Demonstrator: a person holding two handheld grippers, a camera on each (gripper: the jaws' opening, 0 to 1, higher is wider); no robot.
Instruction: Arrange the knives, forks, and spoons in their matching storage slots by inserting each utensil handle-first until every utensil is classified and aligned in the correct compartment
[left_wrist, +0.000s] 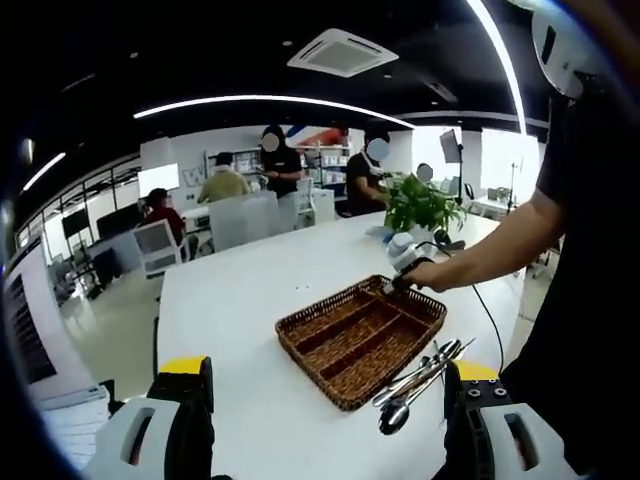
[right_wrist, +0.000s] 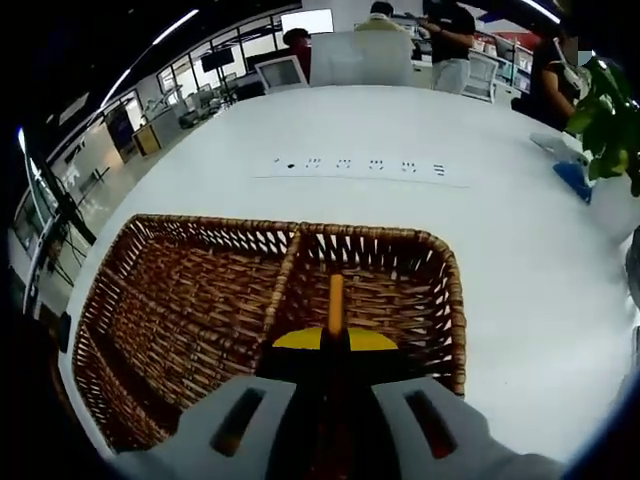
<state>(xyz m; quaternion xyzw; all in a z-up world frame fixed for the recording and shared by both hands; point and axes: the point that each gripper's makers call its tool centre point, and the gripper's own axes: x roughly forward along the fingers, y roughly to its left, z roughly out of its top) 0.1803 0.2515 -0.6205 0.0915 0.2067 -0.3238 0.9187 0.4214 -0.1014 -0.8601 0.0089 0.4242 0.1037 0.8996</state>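
Observation:
A brown wicker tray (left_wrist: 350, 345) with long slots lies on the white table (left_wrist: 250, 290), and its slots hold nothing. Several metal utensils (left_wrist: 418, 380) lie in a pile just off its near right side. My left gripper (left_wrist: 325, 405) hangs open in front of the tray, with nothing between its jaws. A person's hand holds my right gripper (left_wrist: 403, 262) at the tray's far corner. In the right gripper view the tray (right_wrist: 180, 300) spreads out below. The right gripper (right_wrist: 336, 338) has its jaws together, with a thin orange-brown strip of the tray (right_wrist: 336, 295) between them.
A potted plant (left_wrist: 420, 205) stands on the table's far right, also seen as leaves (right_wrist: 610, 120). A black cable (left_wrist: 490, 320) runs by the person's arm. A white marked strip (right_wrist: 360, 167) lies beyond the tray. Several people sit at desks behind.

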